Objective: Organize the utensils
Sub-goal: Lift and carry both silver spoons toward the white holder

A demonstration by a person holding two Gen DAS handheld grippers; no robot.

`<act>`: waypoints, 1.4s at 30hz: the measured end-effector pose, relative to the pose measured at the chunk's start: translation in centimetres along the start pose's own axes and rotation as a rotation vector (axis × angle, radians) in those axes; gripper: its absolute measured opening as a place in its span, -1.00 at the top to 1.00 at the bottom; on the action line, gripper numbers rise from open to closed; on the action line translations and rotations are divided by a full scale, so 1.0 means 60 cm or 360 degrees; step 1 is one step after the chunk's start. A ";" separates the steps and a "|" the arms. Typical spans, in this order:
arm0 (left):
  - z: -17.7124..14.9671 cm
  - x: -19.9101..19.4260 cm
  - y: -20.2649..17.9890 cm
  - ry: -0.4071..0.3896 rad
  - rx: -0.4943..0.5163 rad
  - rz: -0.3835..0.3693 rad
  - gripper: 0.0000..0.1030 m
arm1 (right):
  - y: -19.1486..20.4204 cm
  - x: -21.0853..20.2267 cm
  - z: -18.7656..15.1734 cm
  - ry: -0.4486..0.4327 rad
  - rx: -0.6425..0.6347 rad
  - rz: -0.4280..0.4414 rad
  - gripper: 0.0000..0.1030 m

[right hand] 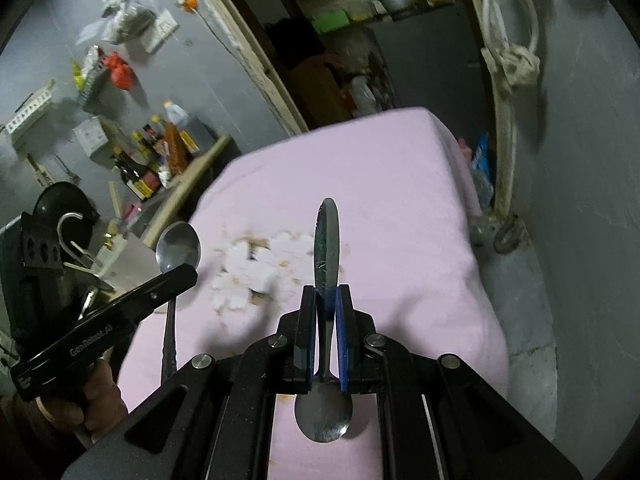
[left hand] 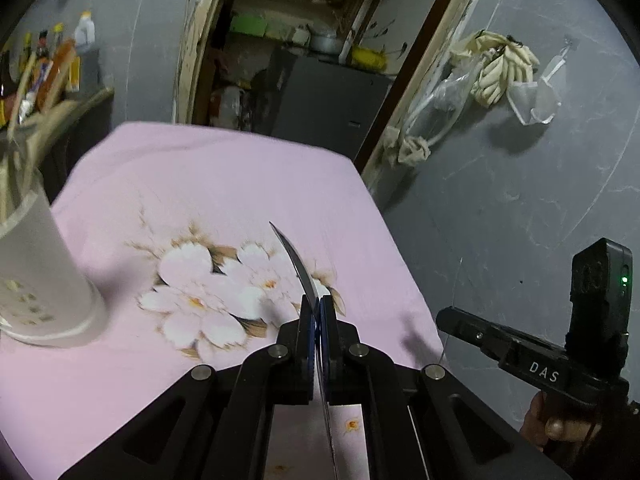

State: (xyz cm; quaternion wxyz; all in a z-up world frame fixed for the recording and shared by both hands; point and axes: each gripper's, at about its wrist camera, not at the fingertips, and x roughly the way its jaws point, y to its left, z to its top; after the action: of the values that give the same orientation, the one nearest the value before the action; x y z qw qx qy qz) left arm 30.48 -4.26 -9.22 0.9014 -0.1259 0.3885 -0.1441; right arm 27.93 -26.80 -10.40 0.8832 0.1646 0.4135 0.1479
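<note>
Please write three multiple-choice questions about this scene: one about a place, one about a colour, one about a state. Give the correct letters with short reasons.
1. Where does the white utensil holder stand in the left wrist view?
A. left of the gripper
B. right of the gripper
C. on the floor

2. What colour is the tablecloth?
A. green
B. pink
C. blue

3. What is the state of the right gripper?
A. open, holding nothing
B. shut on a fork
C. shut on a spoon

Answers: 1 A, it stands at the left edge. 2 B, pink with white flowers. 3 C, the spoon sits between its pads.

Left claw clamped tight, level above table. Right claw clamped too, raised alongside.
</note>
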 end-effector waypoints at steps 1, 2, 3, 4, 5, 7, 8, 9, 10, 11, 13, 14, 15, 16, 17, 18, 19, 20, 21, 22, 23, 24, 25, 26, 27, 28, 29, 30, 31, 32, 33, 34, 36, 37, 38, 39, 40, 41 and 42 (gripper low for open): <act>0.004 -0.013 0.001 -0.0024 0.0018 0.0005 0.95 | 0.012 -0.007 0.003 -0.0032 -0.0010 0.0009 0.85; 0.008 -0.021 -0.001 -0.0041 0.0029 0.0008 0.95 | 0.025 -0.012 0.006 -0.0063 -0.0021 0.0015 0.85; 0.013 -0.034 0.001 -0.0067 0.0043 0.0010 0.95 | 0.035 -0.016 0.009 -0.0084 -0.0028 0.0018 0.85; 0.017 -0.046 0.002 -0.0093 0.0053 0.0010 0.95 | 0.045 -0.018 0.013 -0.0104 -0.0032 0.0023 0.85; 0.021 -0.056 0.004 -0.0110 0.0059 0.0011 0.95 | 0.059 -0.024 0.019 -0.0129 -0.0038 0.0036 0.85; 0.033 -0.079 0.009 -0.0156 0.0074 0.0020 0.95 | 0.080 -0.033 0.025 -0.0167 -0.0051 0.0052 0.85; 0.037 -0.089 0.011 -0.0175 0.0082 0.0025 0.95 | 0.093 -0.039 0.028 -0.0190 -0.0061 0.0061 0.85; 0.043 -0.101 0.014 -0.0199 0.0091 0.0029 0.95 | 0.104 -0.043 0.029 -0.0209 -0.0068 0.0064 0.85; 0.049 -0.114 0.017 -0.0223 0.0101 0.0032 0.95 | 0.115 -0.049 0.033 -0.0228 -0.0074 0.0067 0.85; 0.053 -0.124 0.020 -0.0243 0.0109 0.0033 0.95 | 0.129 -0.055 0.038 -0.0255 -0.0082 0.0075 0.85; 0.064 -0.145 0.027 -0.0279 0.0126 0.0030 0.95 | 0.153 -0.064 0.045 -0.0300 -0.0100 0.0081 0.85; 0.070 -0.157 0.032 -0.0301 0.0133 0.0029 0.95 | 0.166 -0.068 0.050 -0.0328 -0.0113 0.0087 0.85; 0.077 -0.169 0.039 -0.0325 0.0137 0.0029 0.95 | 0.182 -0.067 0.052 -0.0346 -0.0123 0.0092 0.85; 0.082 -0.179 0.046 -0.0345 0.0139 0.0030 0.95 | 0.196 -0.068 0.057 -0.0370 -0.0137 0.0097 0.85; 0.088 -0.189 0.053 -0.0367 0.0140 0.0033 0.95 | 0.210 -0.069 0.061 -0.0393 -0.0150 0.0103 0.85; 0.095 -0.200 0.062 -0.0391 0.0140 0.0035 0.95 | 0.225 -0.072 0.066 -0.0416 -0.0164 0.0112 0.85; 0.101 -0.209 0.070 -0.0411 0.0139 0.0036 0.95 | 0.240 -0.073 0.070 -0.0438 -0.0178 0.0121 0.85; 0.108 -0.219 0.080 -0.0435 0.0139 0.0040 0.95 | 0.255 -0.073 0.075 -0.0460 -0.0193 0.0131 0.85; 0.115 -0.230 0.090 -0.0462 0.0141 0.0048 0.95 | 0.271 -0.074 0.080 -0.0484 -0.0210 0.0143 0.85; 0.122 -0.240 0.101 -0.0487 0.0141 0.0054 0.95 | 0.286 -0.074 0.084 -0.0509 -0.0229 0.0154 0.85; 0.126 -0.248 0.110 -0.0504 0.0139 0.0058 0.95 | 0.302 -0.074 0.090 -0.0531 -0.0247 0.0164 0.85; 0.133 -0.258 0.122 -0.0527 0.0138 0.0063 0.95 | 0.314 -0.076 0.091 -0.0545 -0.0258 0.0171 0.85; 0.138 -0.266 0.132 -0.0543 0.0137 0.0067 0.95 | 0.328 -0.075 0.095 -0.0562 -0.0269 0.0178 0.85; 0.143 -0.275 0.143 -0.0562 0.0137 0.0074 0.95 | 0.343 -0.073 0.102 -0.0584 -0.0281 0.0191 0.85; 0.150 -0.283 0.155 -0.0581 0.0138 0.0083 0.95 | 0.355 -0.073 0.105 -0.0598 -0.0287 0.0199 0.85; 0.153 -0.289 0.163 -0.0593 0.0138 0.0091 0.95 | 0.365 -0.072 0.108 -0.0613 -0.0294 0.0205 0.85; 0.158 -0.295 0.173 -0.0606 0.0138 0.0100 0.95 | 0.380 -0.070 0.113 -0.0632 -0.0306 0.0209 0.85; 0.163 -0.301 0.182 -0.0619 0.0138 0.0109 0.95 | 0.389 -0.069 0.114 -0.0642 -0.0311 0.0211 0.85; 0.166 -0.306 0.188 -0.0632 0.0140 0.0117 0.95 | 0.401 -0.067 0.118 -0.0661 -0.0317 0.0216 0.85; 0.168 -0.311 0.195 -0.0644 0.0145 0.0126 0.95 | 0.411 -0.064 0.120 -0.0672 -0.0319 0.0220 0.85; 0.171 -0.317 0.204 -0.0659 0.0152 0.0136 0.95 | 0.421 -0.061 0.123 -0.0684 -0.0320 0.0223 0.85; 0.173 -0.322 0.210 -0.0670 0.0158 0.0144 0.95 | 0.432 -0.058 0.125 -0.0694 -0.0324 0.0225 0.85; 0.177 -0.331 0.226 -0.0693 0.0165 0.0164 0.95 | 0.450 -0.050 0.129 -0.0713 -0.0331 0.0233 0.85; 0.180 -0.336 0.236 -0.0703 0.0162 0.0173 0.95 | 0.460 -0.044 0.131 -0.0722 -0.0333 0.0242 0.85; 0.183 -0.341 0.247 -0.0715 0.0156 0.0184 0.95 | 0.466 -0.041 0.132 -0.0727 -0.0334 0.0248 0.85; 0.186 -0.345 0.259 -0.0723 0.0145 0.0193 0.95 | 0.476 -0.035 0.134 -0.0733 -0.0336 0.0260 0.85; 0.189 -0.347 0.269 -0.0728 0.0131 0.0199 0.95 | 0.485 -0.027 0.136 -0.0734 -0.0338 0.0270 0.85; 0.193 -0.350 0.283 -0.0733 0.0105 0.0202 0.94 | 0.494 -0.019 0.138 -0.0730 -0.0341 0.0276 0.85; 0.197 -0.353 0.297 -0.0735 0.0070 0.0200 0.95 | 0.498 -0.011 0.138 -0.0726 -0.0344 0.0279 0.85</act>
State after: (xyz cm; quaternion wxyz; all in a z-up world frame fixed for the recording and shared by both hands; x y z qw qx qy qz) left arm 28.16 21.20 6.65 0.9761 -0.1114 0.1757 -0.0635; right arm 30.24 -1.50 7.39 0.9498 0.1338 0.1699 0.2262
